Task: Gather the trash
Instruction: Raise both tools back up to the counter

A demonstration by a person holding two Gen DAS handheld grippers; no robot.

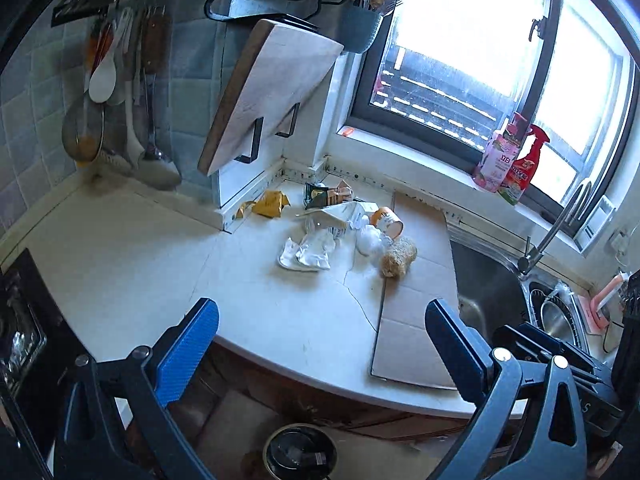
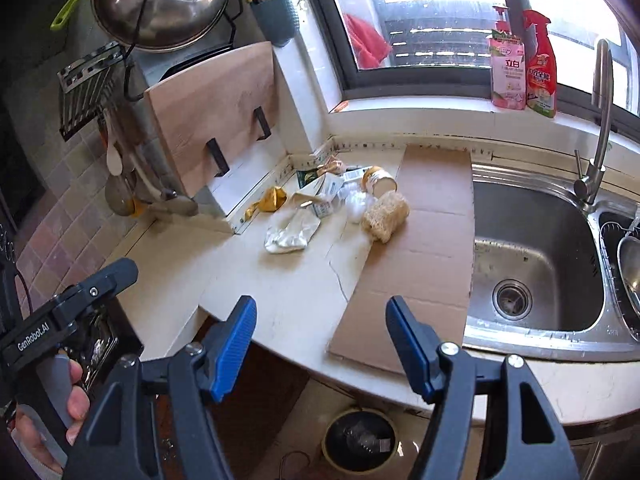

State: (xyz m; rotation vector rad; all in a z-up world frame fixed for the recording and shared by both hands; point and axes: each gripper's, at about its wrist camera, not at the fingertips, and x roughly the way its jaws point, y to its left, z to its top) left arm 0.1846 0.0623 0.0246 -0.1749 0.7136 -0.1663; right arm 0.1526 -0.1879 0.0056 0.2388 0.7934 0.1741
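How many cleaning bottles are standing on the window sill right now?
2. A pink bottle and a red spray bottle stand side by side on the sill behind the sink, red one to the right. More could sit beyond the frame edge.

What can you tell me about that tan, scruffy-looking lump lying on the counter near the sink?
The tan lump looks like a fibrous, loofah-like scrubber, roughly cylindrical and pale straw-coloured with a coarse, frayed surface. It lies on its side on the near-left part of the flat cardboard sheet, its end close to the cardboard's edge. A crumpled white wad presses against it, and an orange-and-white paper cup lies tipped over just behind. No gripper touches it; both hang open well short of the pile.
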